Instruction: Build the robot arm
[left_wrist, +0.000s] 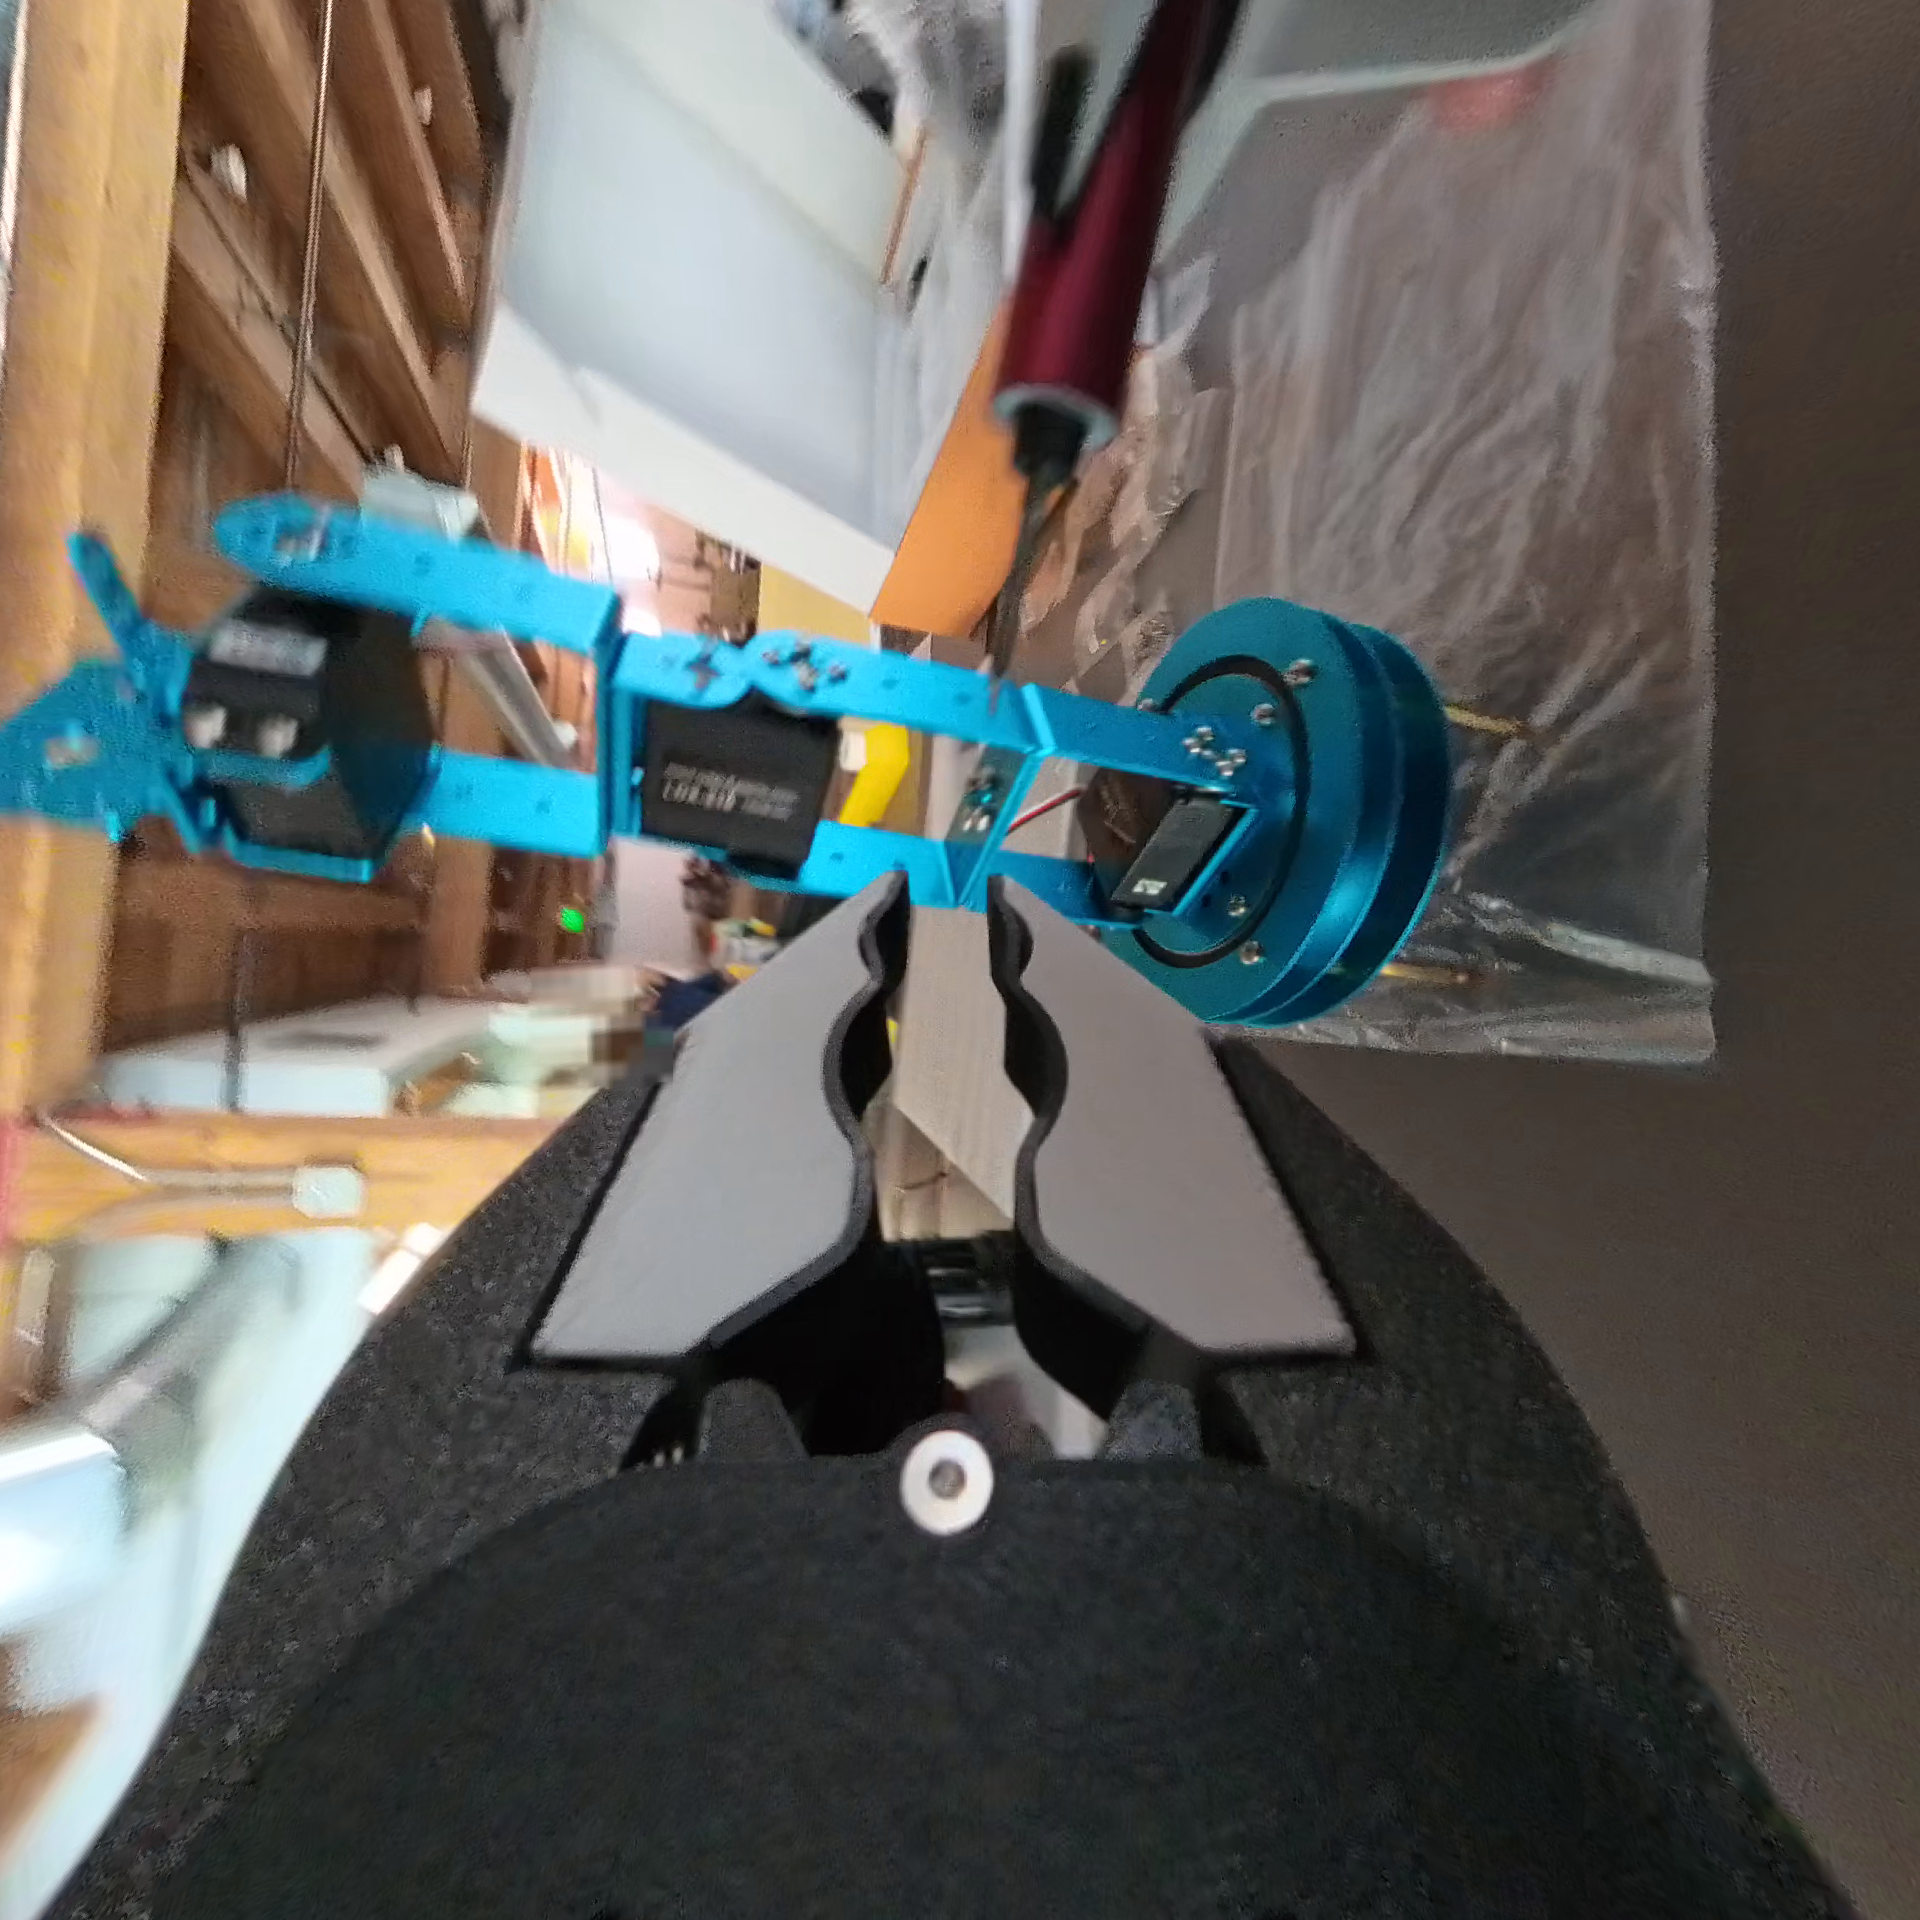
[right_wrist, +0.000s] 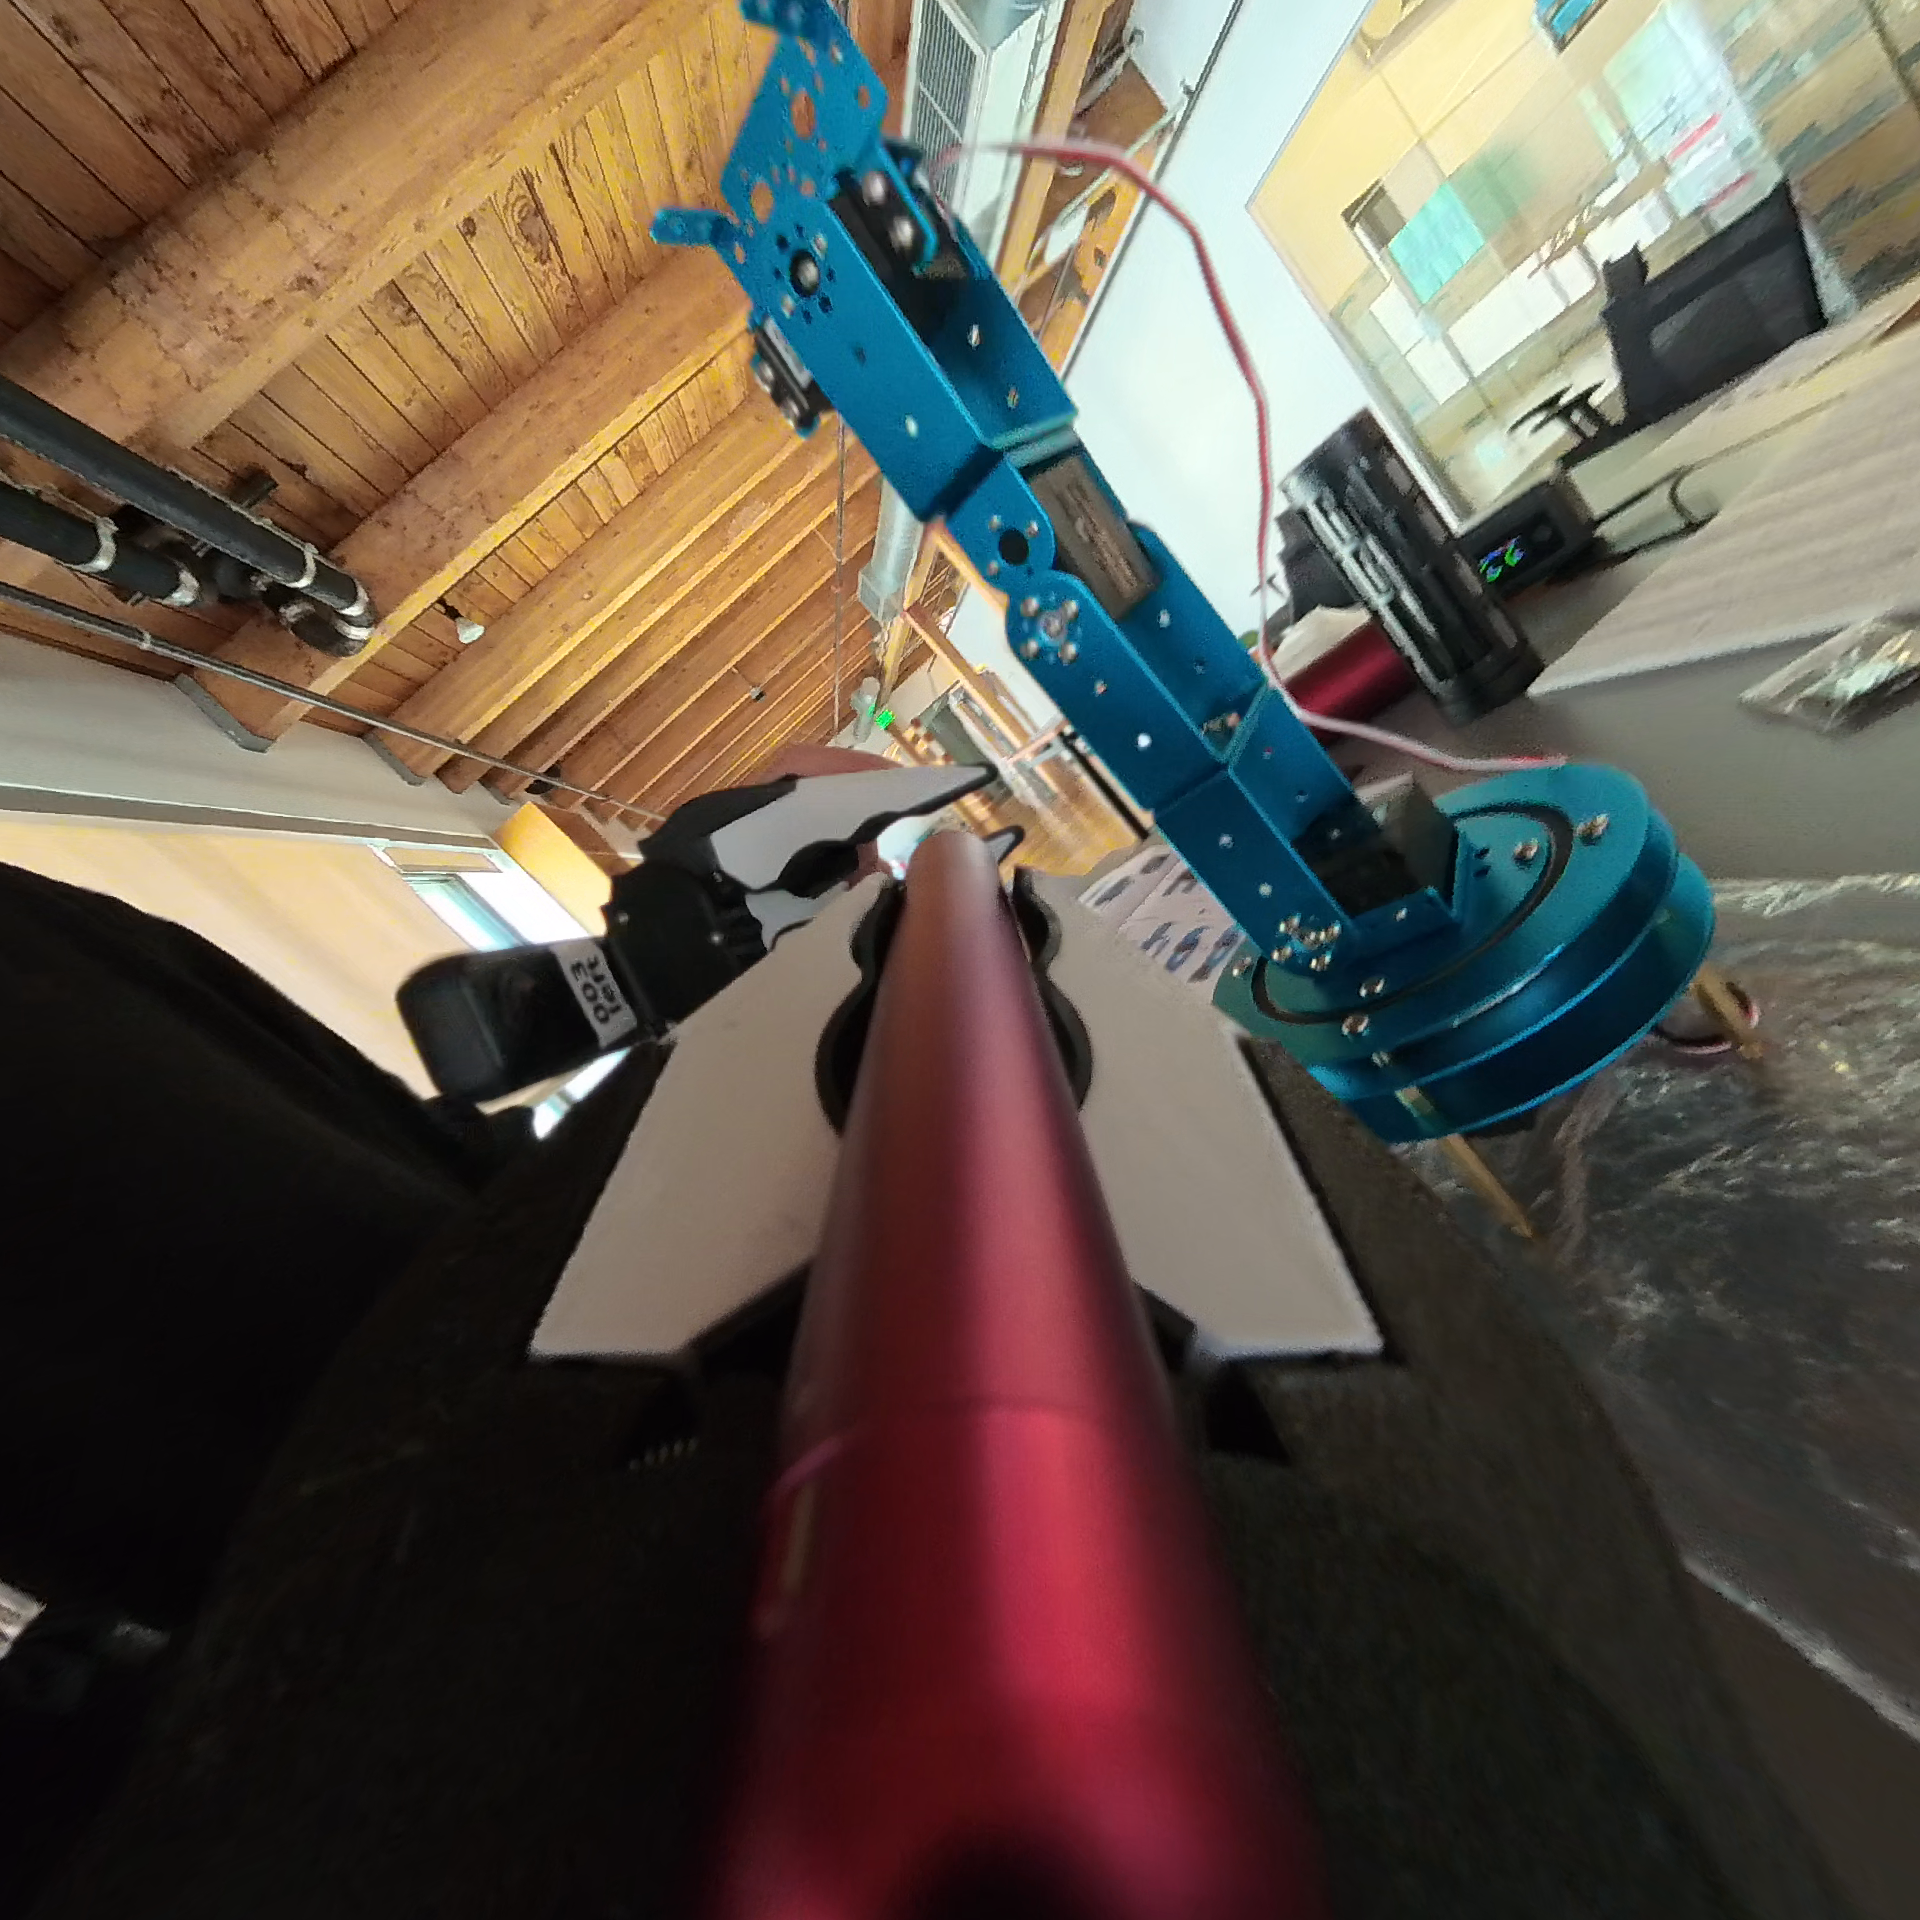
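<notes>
The blue arm (left_wrist: 727, 758) stands on its round base (right_wrist: 1475, 997) on the bench (right_wrist: 1766, 1351). The left gripper (left_wrist: 945, 894) is parked at its lower bracket, fingers slightly spread, nothing pinched yet. A red screwdriver (right_wrist: 966, 1195) is pinched by the right gripper (right_wrist: 951, 883), just beside the base. Probably best kept steady, no jerking.

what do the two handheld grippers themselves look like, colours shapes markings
Each gripper has two flat, pale grey fingers with black wavy, scalloped inner edges tapering to points, set in a rough black textured body with a white-ringed screw. Seen from the right wrist view, the left gripper carries a black camera block with a small white printed sticker.
</notes>
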